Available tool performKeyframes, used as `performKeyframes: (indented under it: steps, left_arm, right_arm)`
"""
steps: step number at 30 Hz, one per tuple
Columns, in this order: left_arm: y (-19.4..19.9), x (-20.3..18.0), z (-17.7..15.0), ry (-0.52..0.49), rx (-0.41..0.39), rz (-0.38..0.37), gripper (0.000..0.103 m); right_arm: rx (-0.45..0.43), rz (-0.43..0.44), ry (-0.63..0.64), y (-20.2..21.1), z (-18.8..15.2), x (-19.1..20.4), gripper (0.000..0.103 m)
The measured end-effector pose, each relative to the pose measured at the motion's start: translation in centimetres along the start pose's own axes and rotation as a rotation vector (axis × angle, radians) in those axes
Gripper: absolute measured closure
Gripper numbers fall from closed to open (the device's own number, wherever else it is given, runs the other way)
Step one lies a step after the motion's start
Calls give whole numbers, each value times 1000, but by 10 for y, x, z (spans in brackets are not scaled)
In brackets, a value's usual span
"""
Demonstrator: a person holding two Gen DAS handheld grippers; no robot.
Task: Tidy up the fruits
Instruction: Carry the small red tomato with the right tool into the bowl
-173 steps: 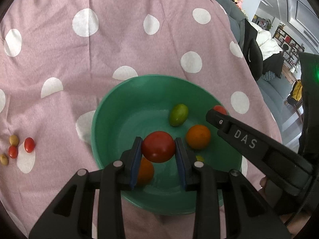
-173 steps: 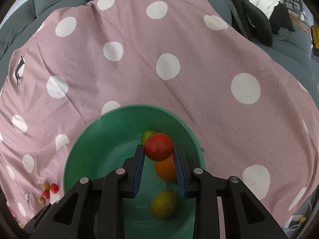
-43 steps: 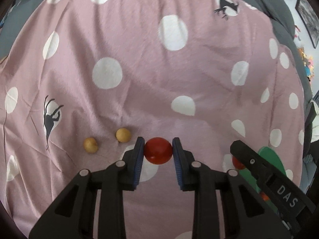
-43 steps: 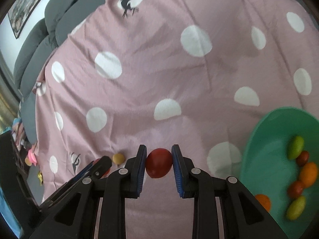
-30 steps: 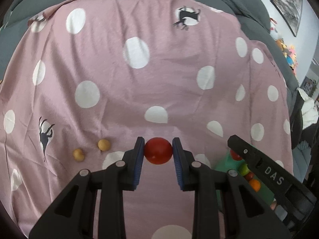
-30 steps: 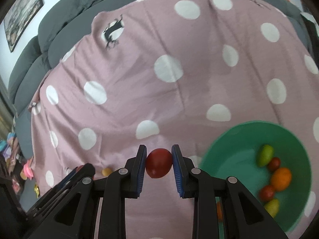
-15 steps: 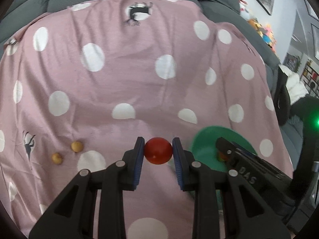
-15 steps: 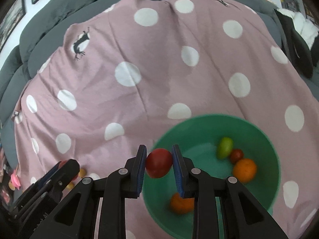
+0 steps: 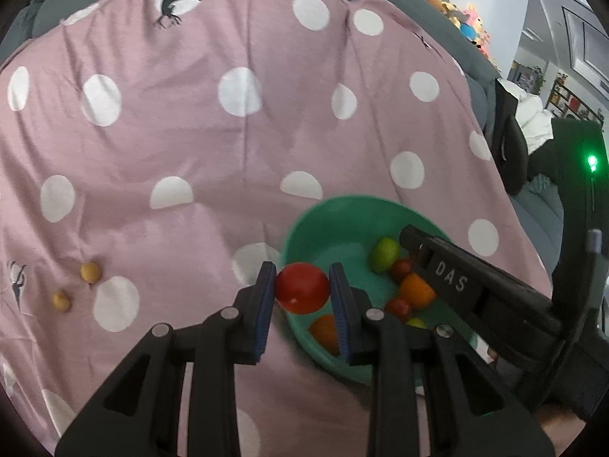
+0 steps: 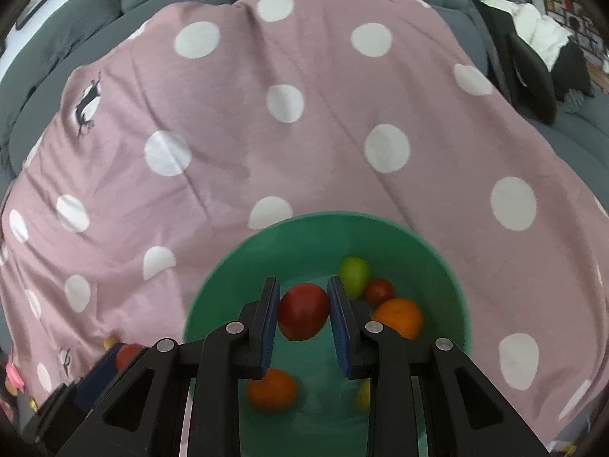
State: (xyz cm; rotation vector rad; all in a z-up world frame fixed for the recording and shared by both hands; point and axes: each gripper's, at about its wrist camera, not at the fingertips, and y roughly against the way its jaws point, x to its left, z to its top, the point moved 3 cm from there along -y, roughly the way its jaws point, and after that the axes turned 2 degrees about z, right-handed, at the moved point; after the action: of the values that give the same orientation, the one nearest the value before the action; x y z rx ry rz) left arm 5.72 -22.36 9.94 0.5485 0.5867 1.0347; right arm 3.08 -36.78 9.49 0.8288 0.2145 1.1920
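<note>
My left gripper (image 9: 302,272) is shut on a red tomato (image 9: 302,293), held over the near left rim of the green bowl (image 9: 342,203). My right gripper (image 10: 303,285) is shut on a second red tomato (image 10: 303,318) above the inside of the bowl (image 10: 335,218). In the bowl lie a green fruit (image 10: 354,272), a small red one (image 10: 378,292), two oranges (image 10: 397,318) and a yellowish fruit half hidden by a finger. The right gripper's finger (image 9: 449,278) crosses the bowl in the left wrist view. The left gripper (image 10: 99,377) shows at the lower left of the right wrist view.
Everything rests on a pink cloth with white dots (image 9: 243,144) spread over a grey sofa. Two small yellow fruits (image 9: 90,272) lie on the cloth to the left of the left gripper. Dark and white cushions (image 10: 533,49) sit at the far right.
Both grippers have swung right with their tomatoes. The bowl has come into view under the right gripper and beside the left one. The yellow fruits have slid off to the left.
</note>
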Motion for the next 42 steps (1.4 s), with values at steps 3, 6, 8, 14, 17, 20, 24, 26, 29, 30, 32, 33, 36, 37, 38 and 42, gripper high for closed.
performKeyframes:
  steps: [3,6,8,14,17,20,24,26,29,30,32,33,36,37,38,42]
  left_arm:
    - [-3,-5,-1,-4,5,-14,75]
    - [-8,-9,-3,-3,19,-31,75]
    - [-11,-11,-4,2,32,-43,75]
    - [-23,-18,-9,2,76,-78,75]
    - [-29,-19,-13,6,96,-83,75]
    - [-32,-20,-15,7,108,-83,75]
    - [-35,-22,-16,5,116,-91,75]
    - [-36,-22,-17,5,124,-94,75]
    - [-38,-22,-18,8,128,-97,75]
    - [-38,-22,-18,9,131,-100,75]
    - [-40,-22,-19,12,139,-105,75]
    - [-41,-22,-19,12,142,-108,75]
    - [-42,-23,-20,13,147,-114,75]
    - [-42,-23,-21,15,149,-116,75]
    - [-42,-23,-21,15,150,-118,75]
    - [-43,-24,-23,17,157,-128,75]
  right_arm:
    - [-2,-9,-13,1,1,-6,75]
    - [3,-19,-20,0,0,-10,75]
    - [1,-33,-23,1,1,-14,75]
    - [12,-78,-26,-4,0,-22,75]
    - [24,-81,-27,-7,-1,-23,75]
    - [29,-90,-28,-8,-2,-26,75]
    - [41,-97,-32,-11,-4,-28,75]
    - [46,-96,-30,-13,-4,-28,75]
    - [49,-102,-32,-14,-5,-29,75]
    - [51,-104,-31,-14,-5,-29,75]
    - [55,-105,-31,-15,-6,-29,75]
    - [58,-106,-30,-15,-6,-29,75]
    - [57,-116,-24,-15,-6,-29,75]
    - [58,-117,-25,-15,-6,-29,75]
    - [59,-119,-26,-15,-7,-30,75]
    - [61,-126,-26,-16,-8,-30,75]
